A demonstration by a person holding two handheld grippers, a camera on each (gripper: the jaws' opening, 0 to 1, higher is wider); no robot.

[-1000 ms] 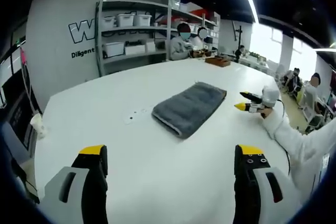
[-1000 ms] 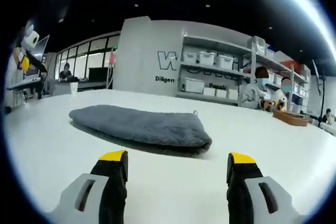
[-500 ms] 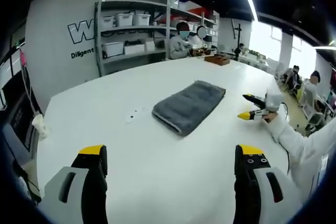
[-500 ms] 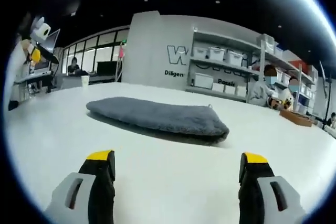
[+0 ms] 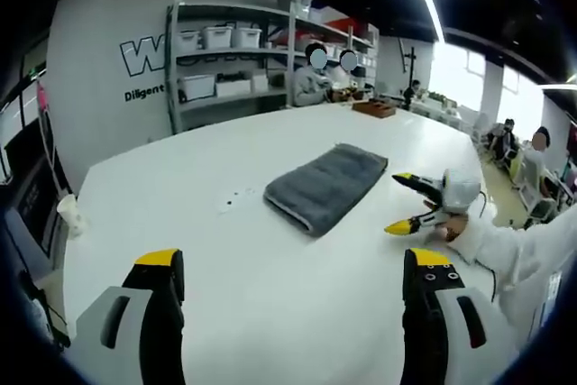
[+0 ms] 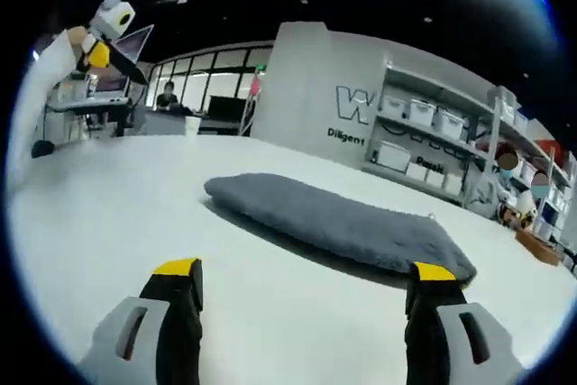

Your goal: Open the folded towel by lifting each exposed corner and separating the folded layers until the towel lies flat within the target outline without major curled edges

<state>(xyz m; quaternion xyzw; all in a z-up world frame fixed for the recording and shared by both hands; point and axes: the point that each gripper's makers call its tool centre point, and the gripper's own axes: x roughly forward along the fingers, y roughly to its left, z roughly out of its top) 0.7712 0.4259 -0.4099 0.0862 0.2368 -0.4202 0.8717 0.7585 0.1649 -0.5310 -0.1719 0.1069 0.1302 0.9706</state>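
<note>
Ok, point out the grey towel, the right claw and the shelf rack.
grey towel point(image 5: 326, 186), left gripper view, middle of top face.
right claw point(image 5: 404, 205), left gripper view, between its tips.
shelf rack point(image 5: 230, 50), left gripper view, middle shelf.

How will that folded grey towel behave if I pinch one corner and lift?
The grey towel looks thick and plush, with soft rounded edges, so it will probably drape limply rather than hold shape. Folded in layers, a corner pinch may catch more than one. The white table looks smooth, so the towel may slide.
</note>
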